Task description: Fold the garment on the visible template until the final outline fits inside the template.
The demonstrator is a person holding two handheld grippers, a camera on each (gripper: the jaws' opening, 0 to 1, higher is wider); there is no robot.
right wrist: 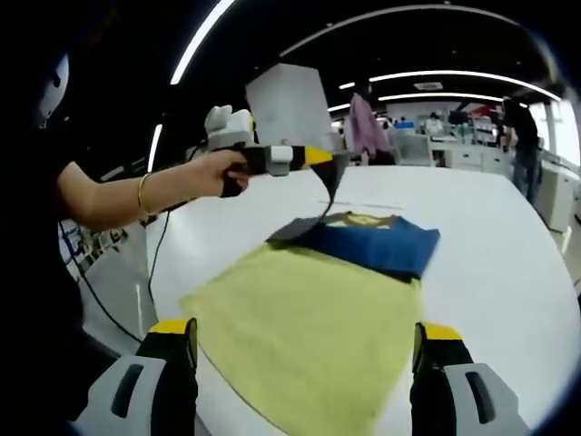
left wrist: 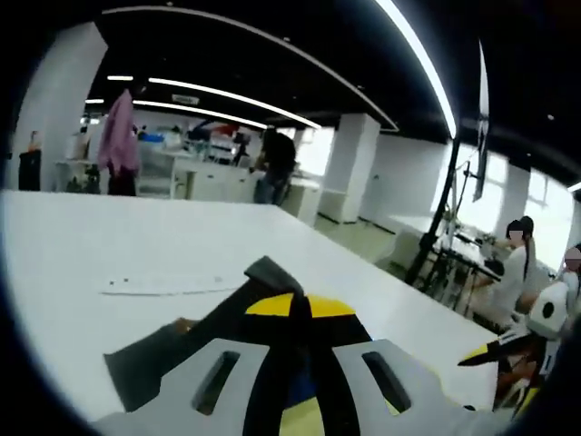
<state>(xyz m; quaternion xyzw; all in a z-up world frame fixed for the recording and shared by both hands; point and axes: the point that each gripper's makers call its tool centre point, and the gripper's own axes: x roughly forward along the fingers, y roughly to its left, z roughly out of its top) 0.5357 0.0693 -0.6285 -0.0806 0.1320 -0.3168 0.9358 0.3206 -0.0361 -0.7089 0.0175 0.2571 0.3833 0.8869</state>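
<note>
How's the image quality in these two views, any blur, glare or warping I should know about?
Left gripper view: soft and blurry up close, where the left gripper pinches dark fabric; ceiling light strips bow from fisheye. Right gripper view: white table looks washed out and curved, the yellow template and blue garment slightly soft.

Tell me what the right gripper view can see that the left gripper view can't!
The right gripper view alone has the yellow template, the folded blue garment lying on its far end, and the open right gripper. The left gripper view alone has a seated person at a desk far off. Both share the left gripper pinching dark cloth, the white table and the ceiling light strips.
</note>
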